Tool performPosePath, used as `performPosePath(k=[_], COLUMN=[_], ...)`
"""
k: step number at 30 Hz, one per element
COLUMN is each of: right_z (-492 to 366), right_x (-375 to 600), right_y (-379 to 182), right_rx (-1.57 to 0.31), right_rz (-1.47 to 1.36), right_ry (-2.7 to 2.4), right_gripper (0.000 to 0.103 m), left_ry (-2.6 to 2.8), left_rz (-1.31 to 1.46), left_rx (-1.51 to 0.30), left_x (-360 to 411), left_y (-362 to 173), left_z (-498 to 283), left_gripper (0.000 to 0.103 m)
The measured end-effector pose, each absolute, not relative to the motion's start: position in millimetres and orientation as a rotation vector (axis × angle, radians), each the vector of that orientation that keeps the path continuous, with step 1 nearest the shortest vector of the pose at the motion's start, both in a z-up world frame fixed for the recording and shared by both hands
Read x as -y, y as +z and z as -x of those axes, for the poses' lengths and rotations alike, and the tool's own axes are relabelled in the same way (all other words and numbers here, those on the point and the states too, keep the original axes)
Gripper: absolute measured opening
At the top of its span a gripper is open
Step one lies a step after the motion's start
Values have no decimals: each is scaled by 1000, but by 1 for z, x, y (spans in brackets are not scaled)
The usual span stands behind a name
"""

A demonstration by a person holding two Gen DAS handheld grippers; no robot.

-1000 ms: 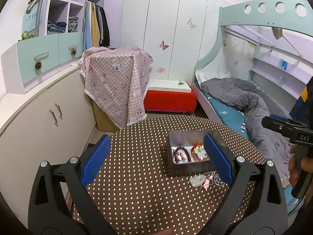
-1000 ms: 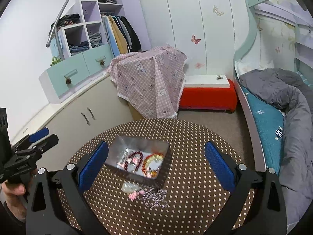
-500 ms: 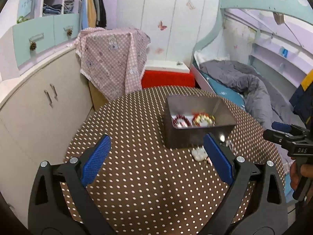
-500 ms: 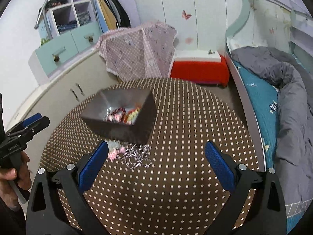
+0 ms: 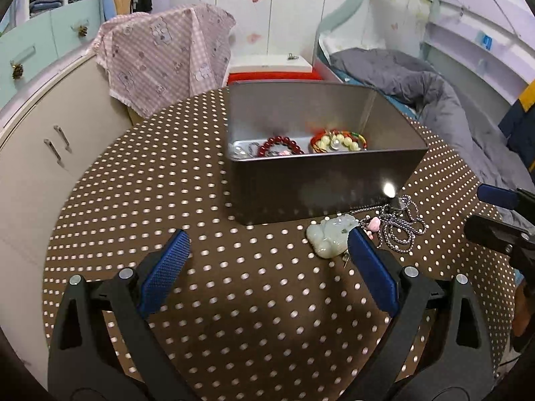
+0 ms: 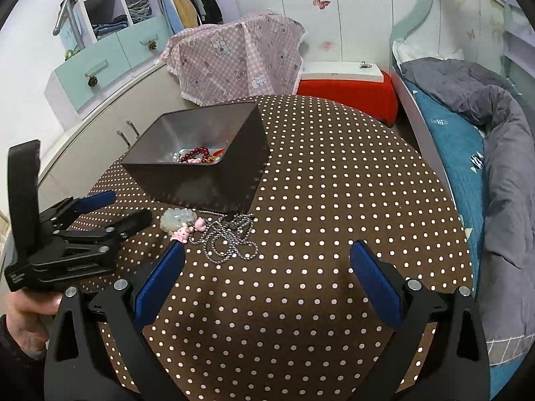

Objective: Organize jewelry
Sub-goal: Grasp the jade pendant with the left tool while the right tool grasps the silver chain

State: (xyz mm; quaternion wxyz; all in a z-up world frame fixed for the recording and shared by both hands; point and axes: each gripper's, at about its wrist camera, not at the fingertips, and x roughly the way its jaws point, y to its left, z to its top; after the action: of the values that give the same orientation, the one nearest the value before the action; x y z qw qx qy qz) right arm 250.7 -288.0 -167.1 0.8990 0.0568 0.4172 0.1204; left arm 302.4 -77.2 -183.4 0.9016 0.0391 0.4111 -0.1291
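A dark metal box [image 5: 321,183] stands on the round dotted table [image 5: 167,180] and holds a red bead bracelet [image 5: 282,143] and a yellow-green bead bracelet [image 5: 339,140]. In front of the box lie a pale jade pendant [image 5: 329,235], a small pink charm [image 5: 373,224] and a silver chain [image 5: 403,225]. My left gripper [image 5: 267,250] is open and empty, low over the table, its right finger beside the pendant. My right gripper [image 6: 267,260] is open and empty, just in front of the chain [image 6: 230,237], pendant [image 6: 177,219] and box [image 6: 204,180].
A cream cabinet [image 5: 36,153] runs along the left. A pink checked cloth [image 5: 167,56] covers something behind the table, next to a red box [image 6: 347,95]. A bed with grey bedding [image 6: 495,153] lies to the right.
Both grippers have come down and forward toward the table. The box and the loose jewellery now look much closer. Both stay open.
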Motion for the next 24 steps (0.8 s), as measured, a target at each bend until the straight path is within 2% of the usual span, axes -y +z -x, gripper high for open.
performPosePath(k=[8, 10, 11, 13, 16, 21, 22, 24], right_z=[-255, -256, -256, -259, -262, -271, -273, -279], right_x=[293, 292, 292, 290, 287, 271, 267, 258], right_y=[-176, -178, -178, -178, -178, -181, -181, -184], right_rx=[-878, -882, -883, -884, -884, -879, -877, -886], right_rz=[-128, -128, -127, -126, -115, -75, -62, -27], right_ry=[257, 259, 260, 262, 266, 279, 282, 286], right_gripper=[95, 95, 95, 95, 95, 95, 93, 75], left_ry=[-290, -306, -305, -326, -343, -354, -352, -352], left_rz=[-116, -131, -140, -137, -133, -114, -118, -119], left_rx=[-896, -906, -898, -888, -885, -889, -888, -887], left_x=[99, 103, 103, 102, 97, 92, 93, 95], left_y=[-194, -196, -195, -194, -193, -193, -193, -195], left_z=[-313, -314, -312, -310, -305, -304, -304, -304], left_gripper=[92, 77, 74, 51, 41, 39, 39, 39])
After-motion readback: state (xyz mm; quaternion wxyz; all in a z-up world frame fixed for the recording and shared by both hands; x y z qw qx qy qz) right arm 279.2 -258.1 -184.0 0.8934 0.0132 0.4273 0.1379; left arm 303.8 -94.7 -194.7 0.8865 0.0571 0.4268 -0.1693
